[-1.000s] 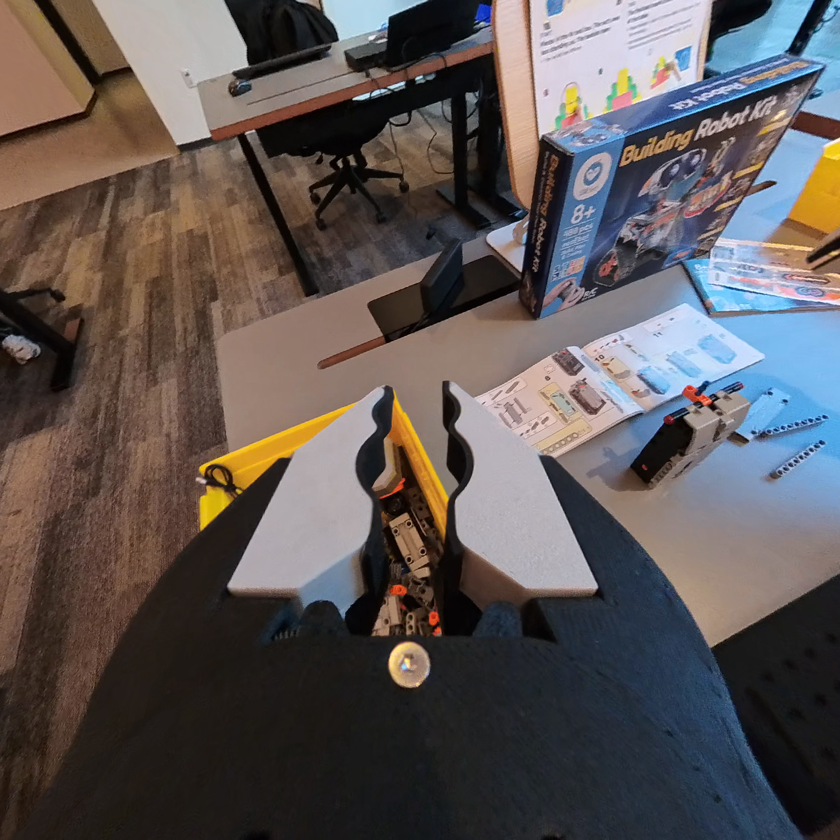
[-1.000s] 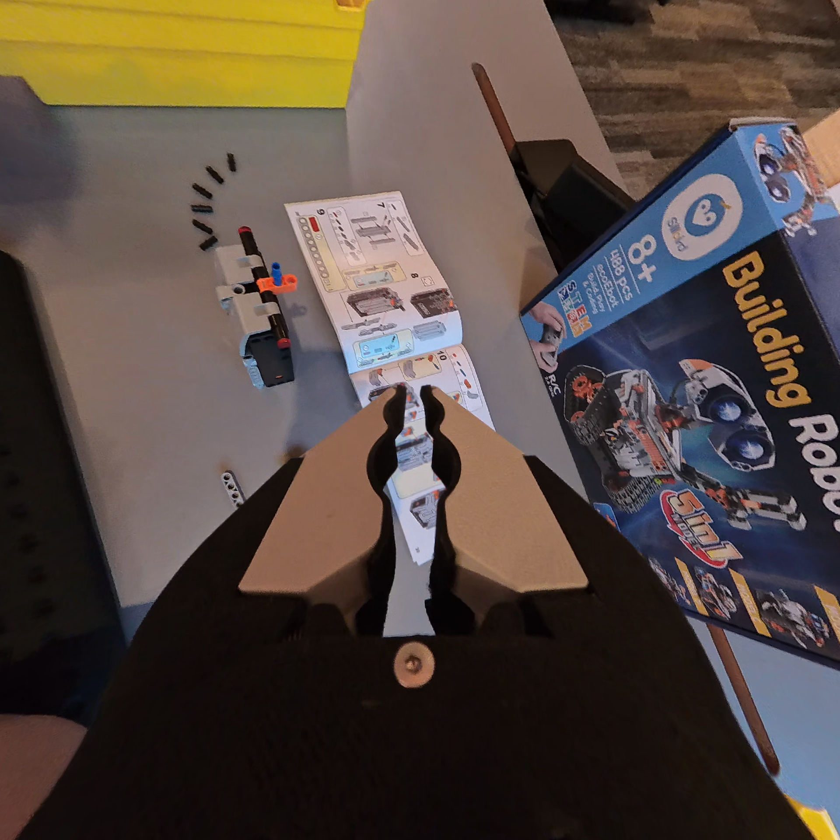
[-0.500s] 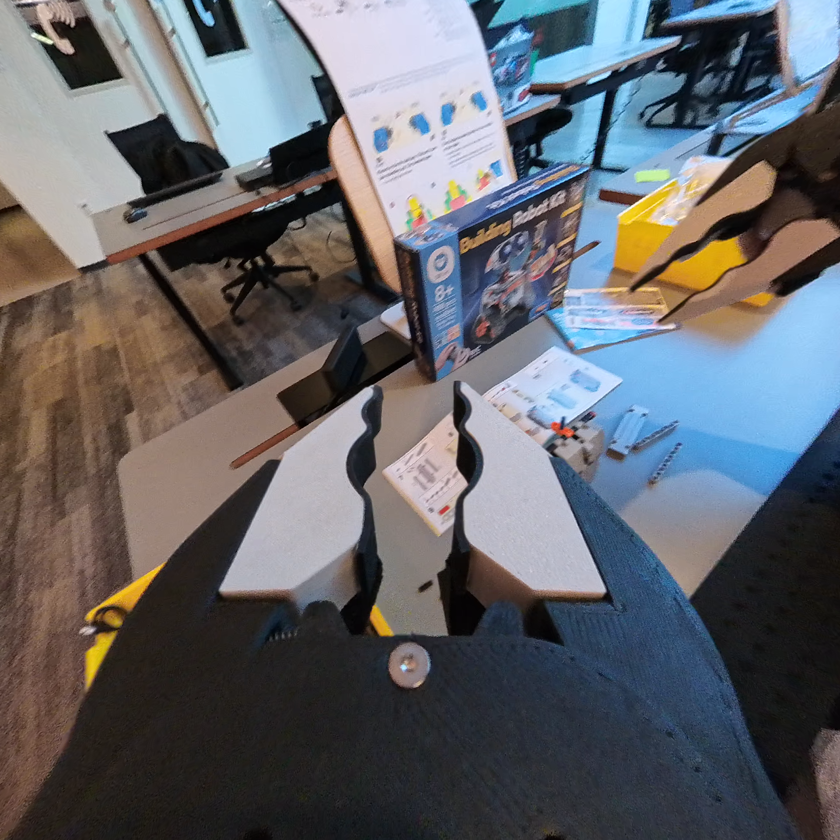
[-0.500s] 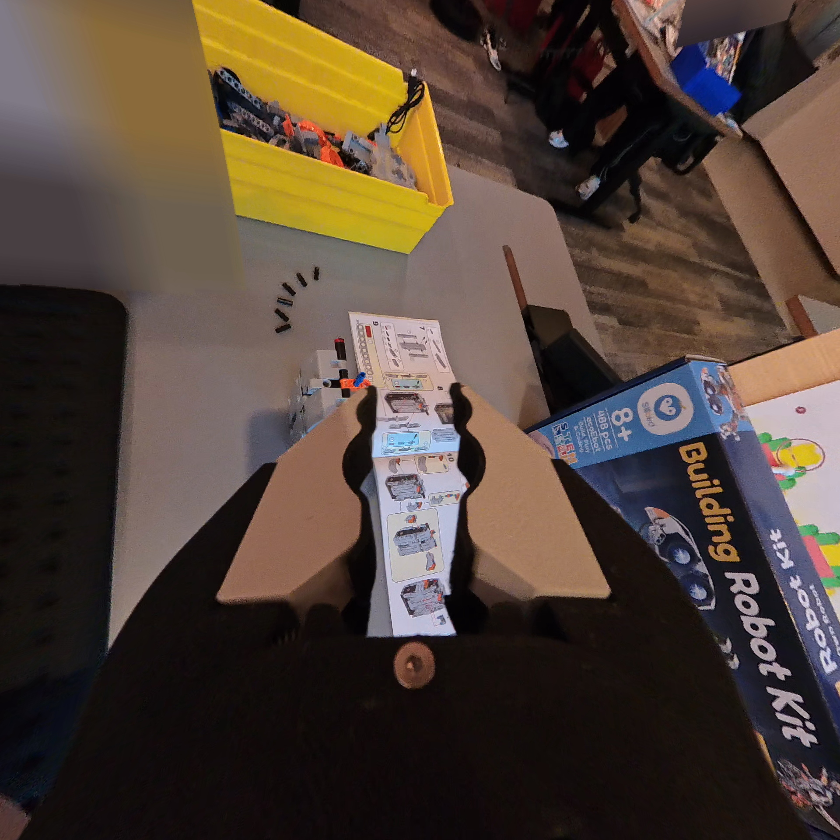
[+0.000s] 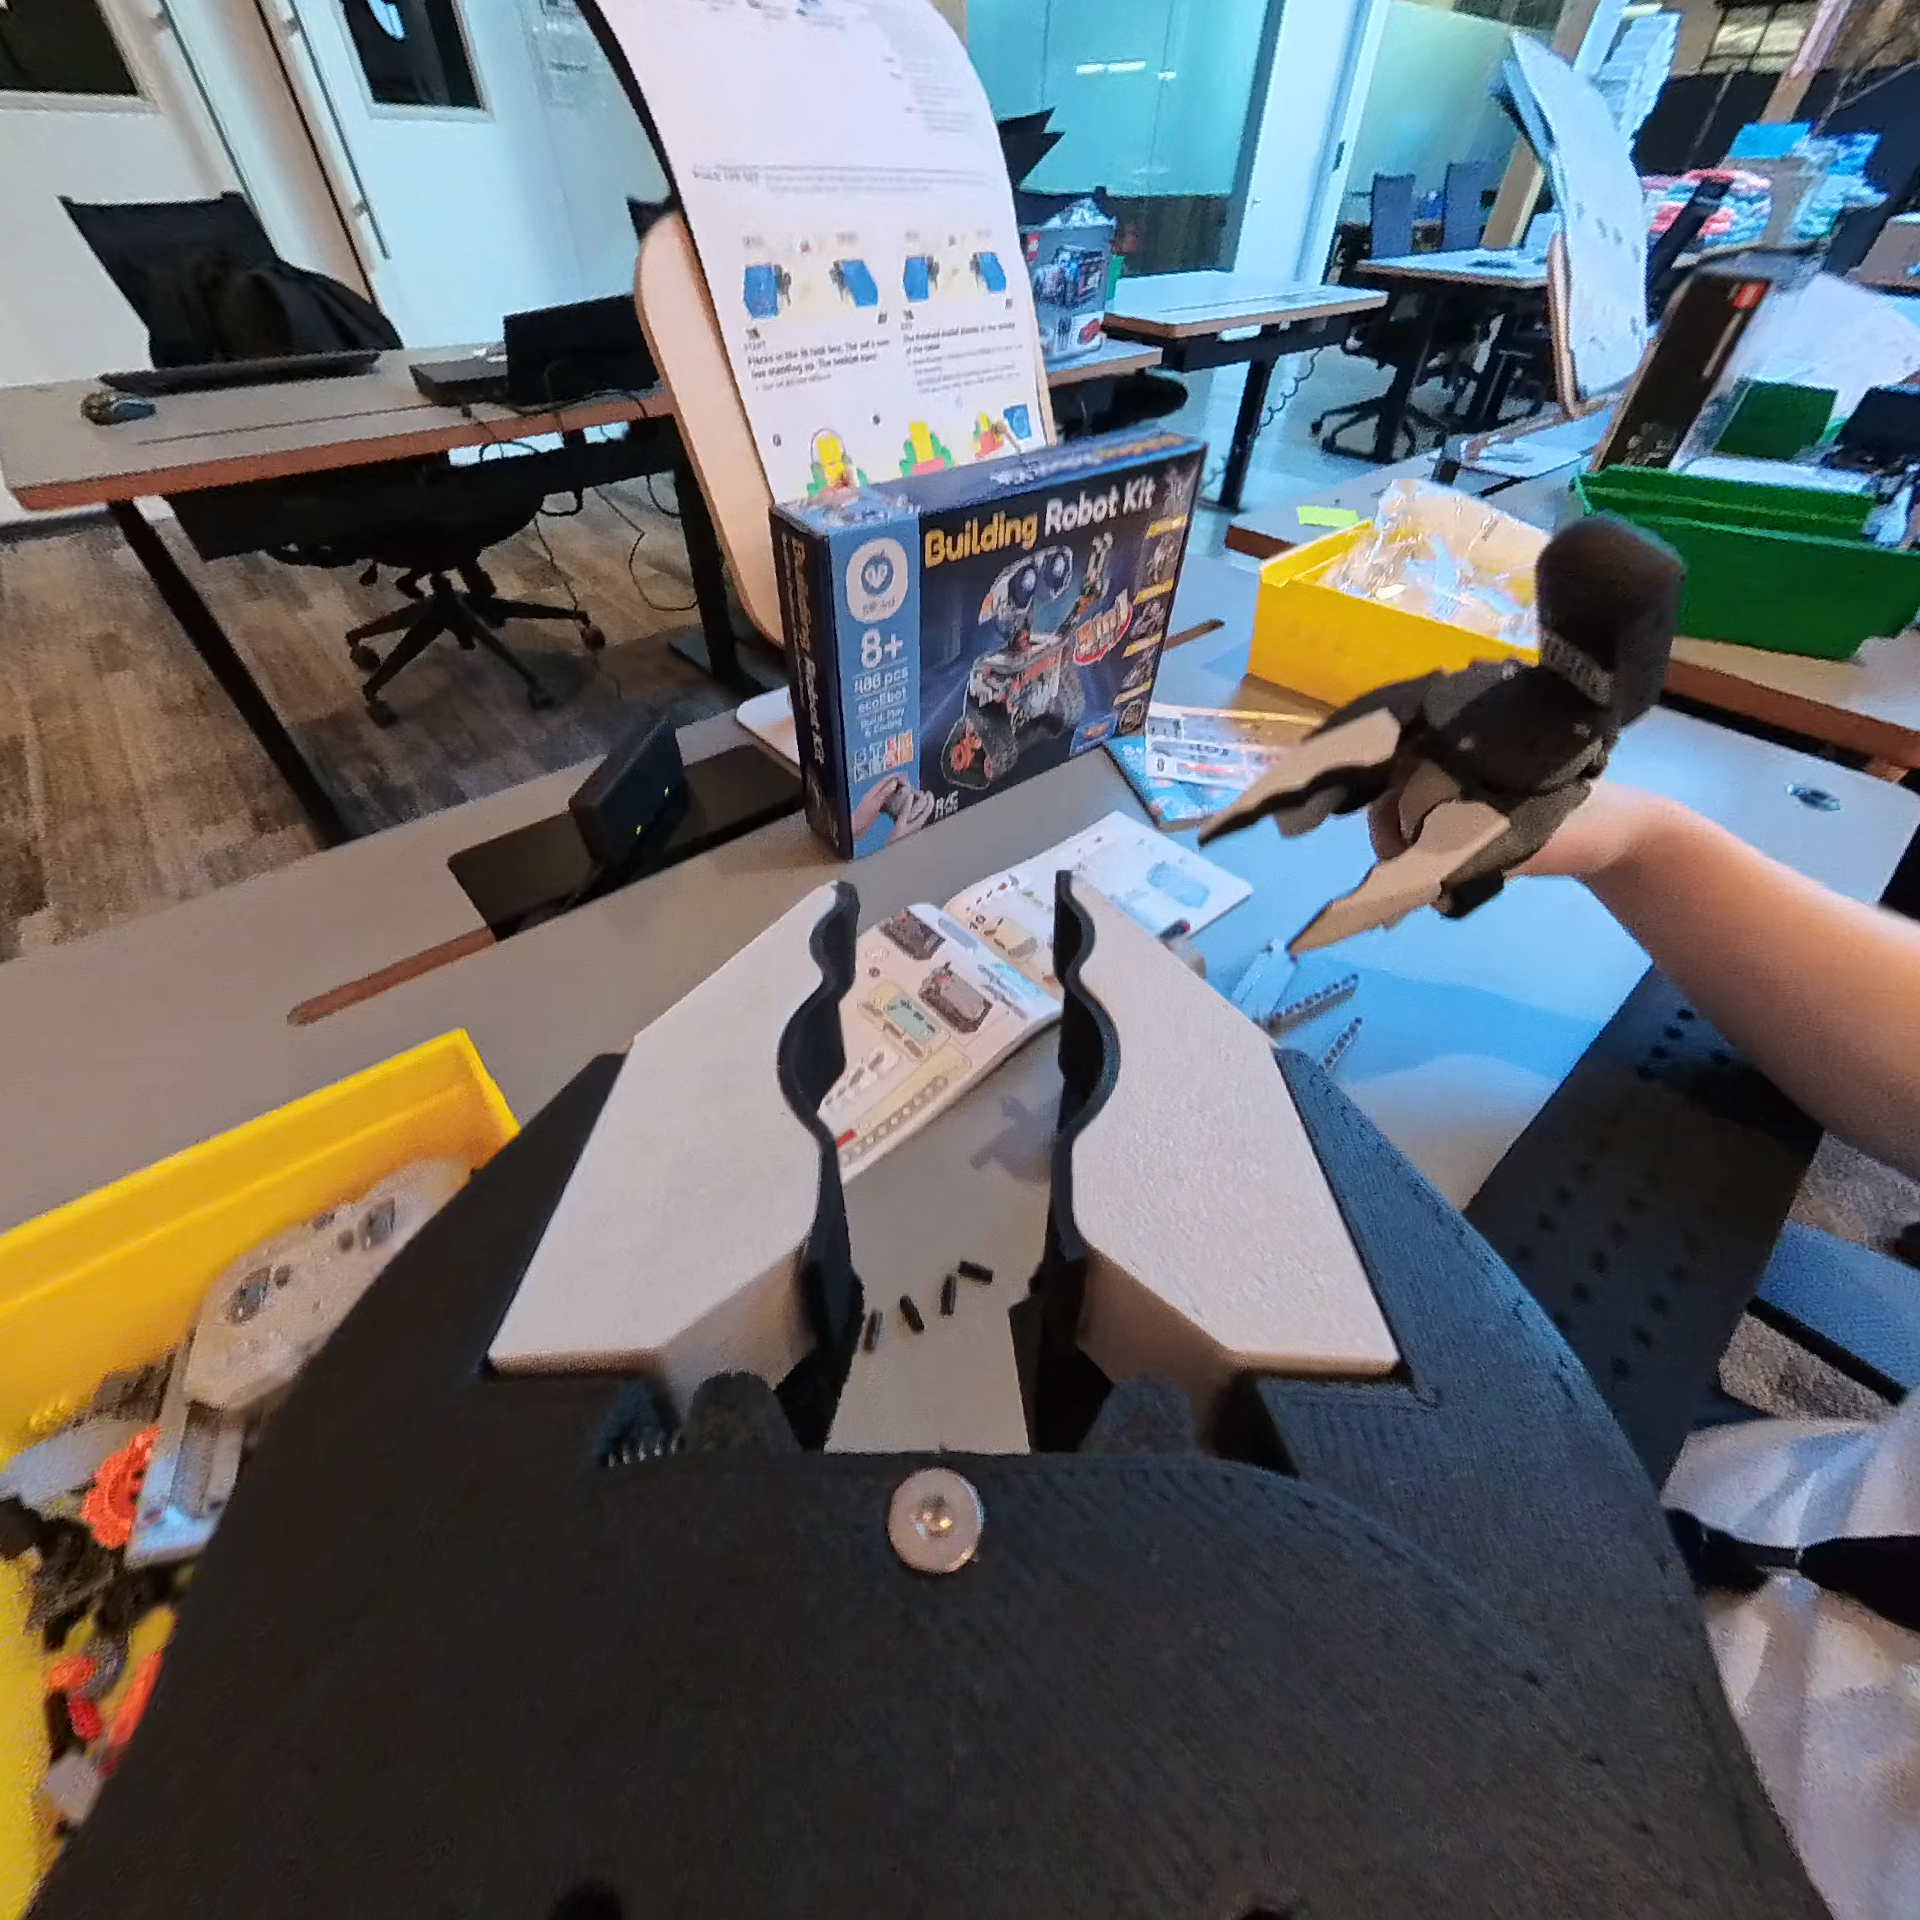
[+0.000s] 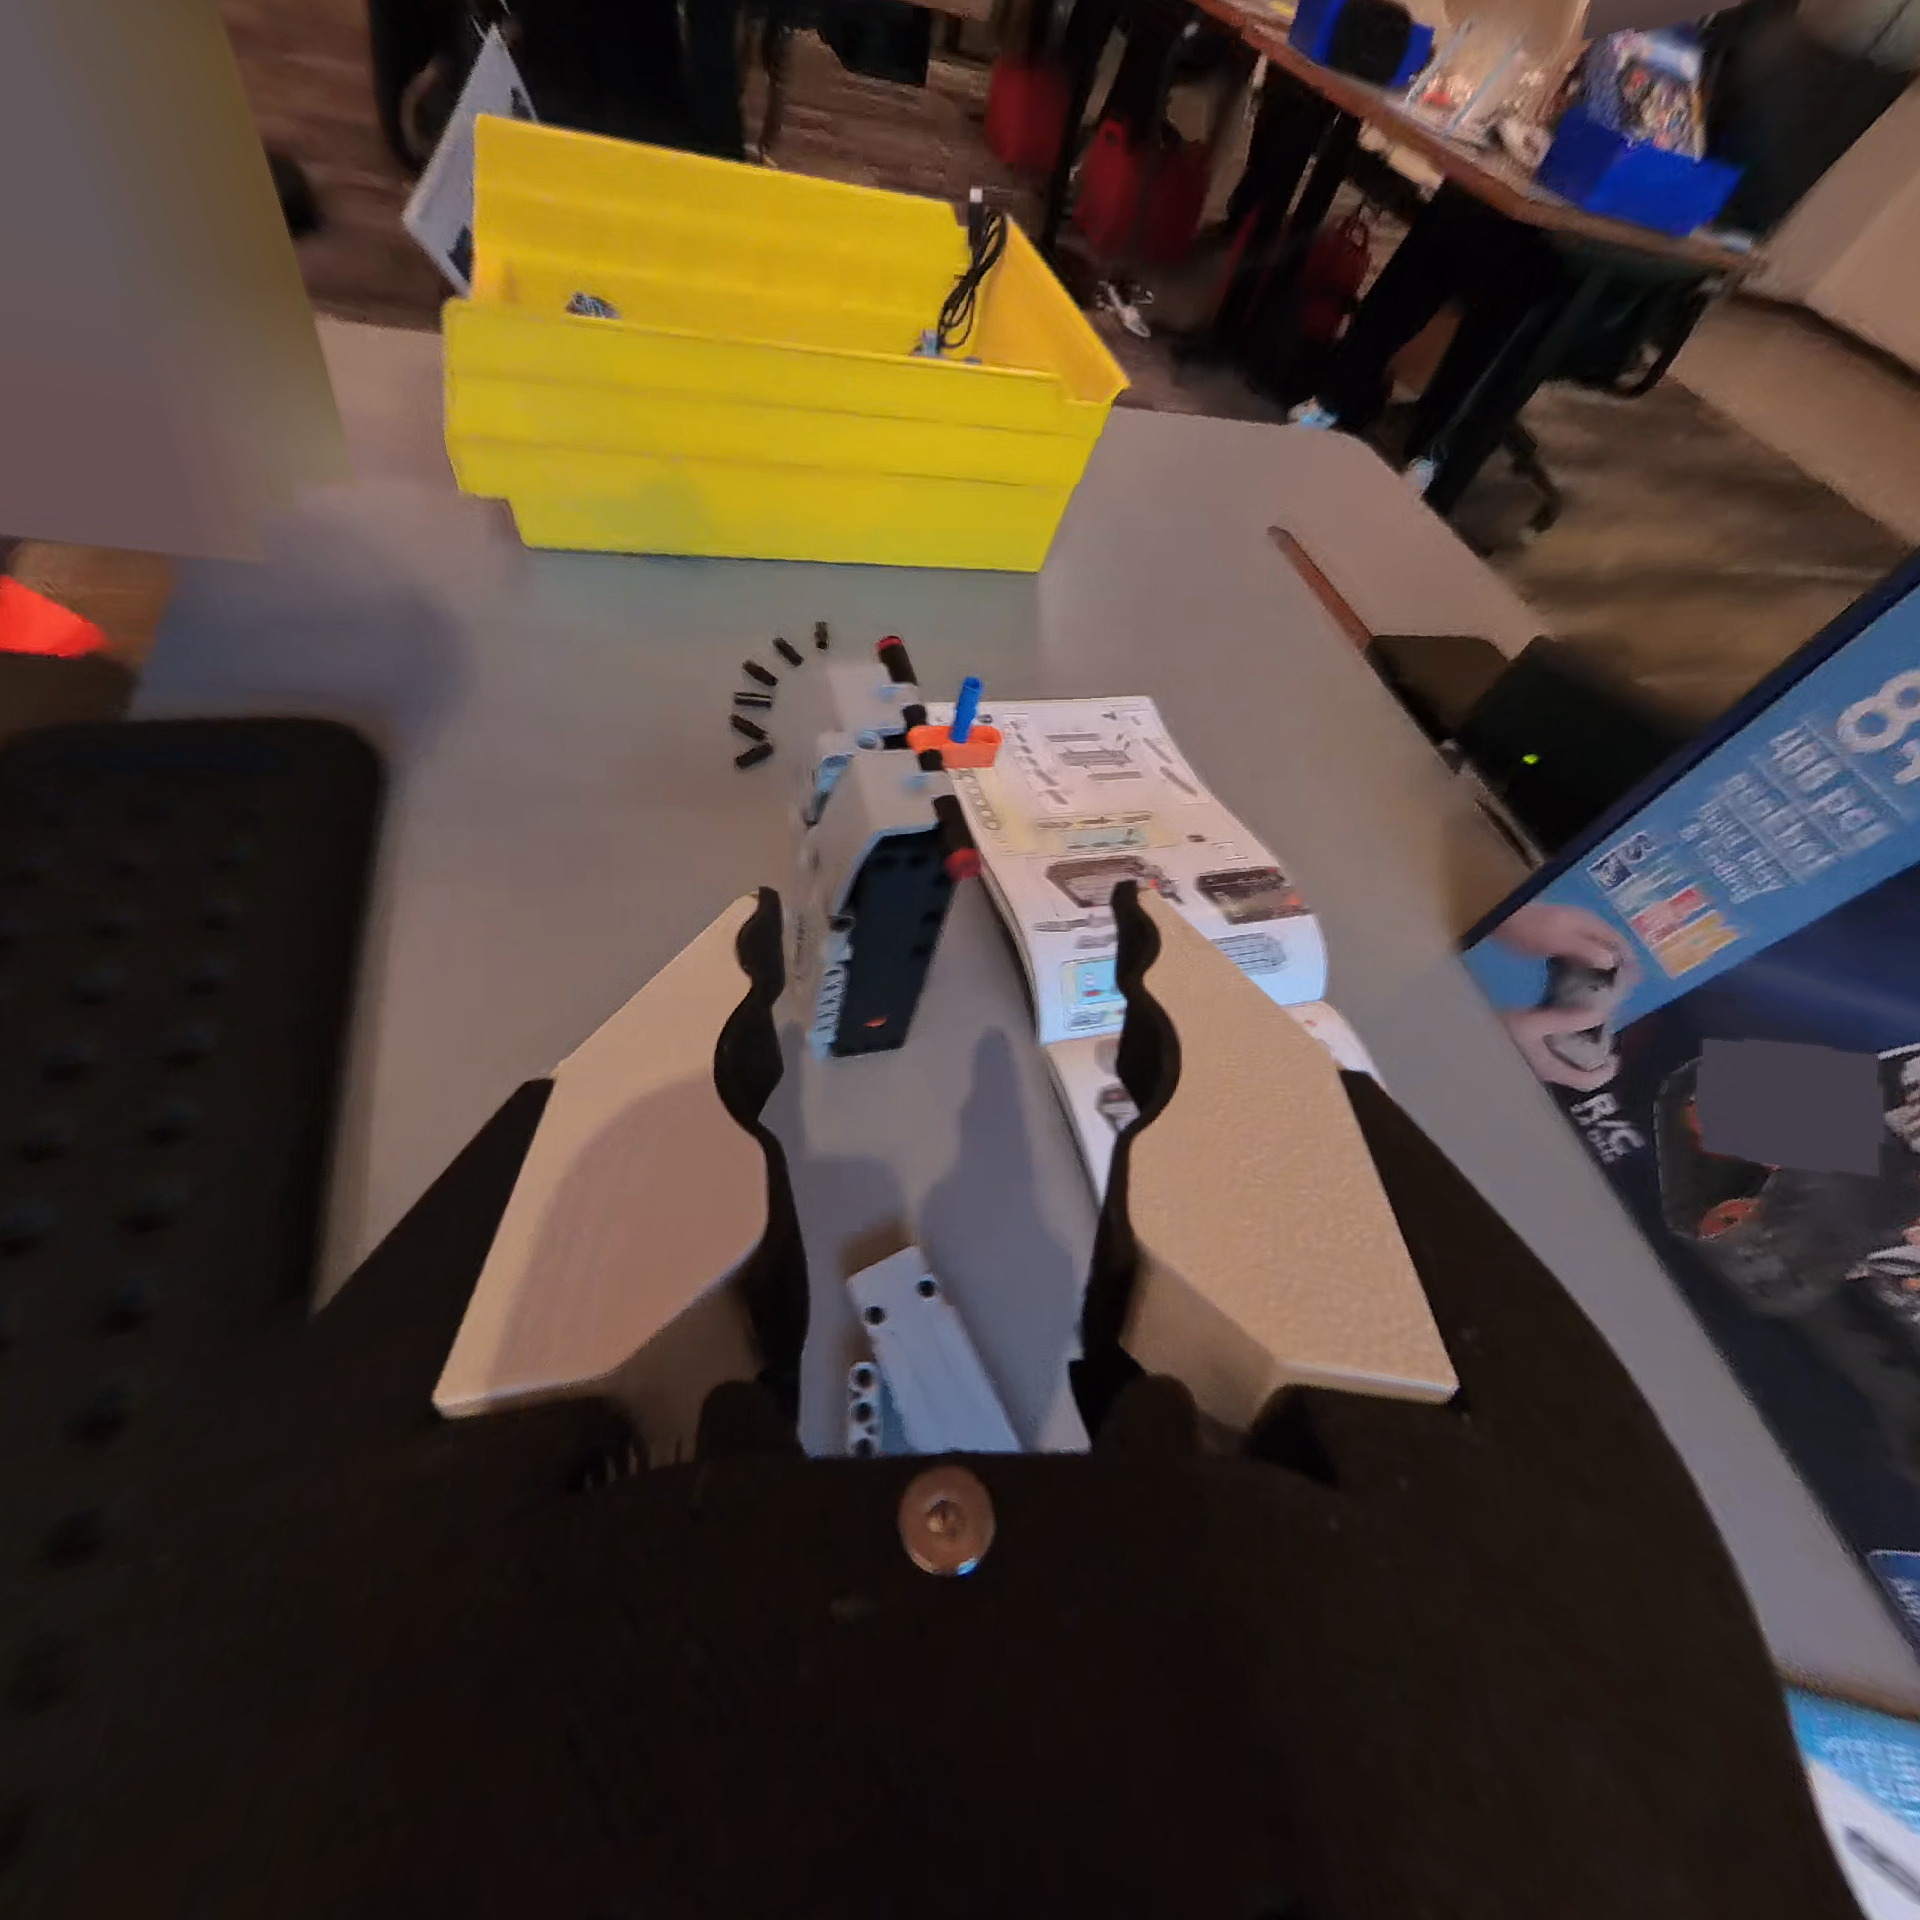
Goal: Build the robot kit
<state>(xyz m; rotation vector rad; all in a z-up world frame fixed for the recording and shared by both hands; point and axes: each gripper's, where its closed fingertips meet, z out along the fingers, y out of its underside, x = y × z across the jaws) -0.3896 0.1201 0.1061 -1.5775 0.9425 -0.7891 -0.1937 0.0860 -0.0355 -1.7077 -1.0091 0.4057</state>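
**Both grippers held empty above the table**

My left gripper (image 5: 951, 904) hangs over the grey table (image 5: 208, 997) with its fingers apart and nothing between them. Below the gap I see a few small black pins (image 5: 940, 1299) lying loose on the table, and farther ahead an open instruction booklet (image 5: 966, 997). A yellow bin (image 5: 260, 1143) holding grey, black and orange parts sits just beside this gripper on its left. A blue kit box (image 5: 987, 634) stands upright behind the booklet.

My right gripper (image 6: 940, 904) is likewise spread wide and holds nothing. It is above the table, with a grey-and-black assembly (image 6: 883, 914) bearing an orange piece and a blue peg directly ahead of the fingertips, apart from them. A flat light-grey beam (image 6: 914, 1351) lies on the table under the gap, near the finger bases. In the left wrist view, this right gripper (image 5: 1262, 883) appears in the air over the table's right part, fingers parted.
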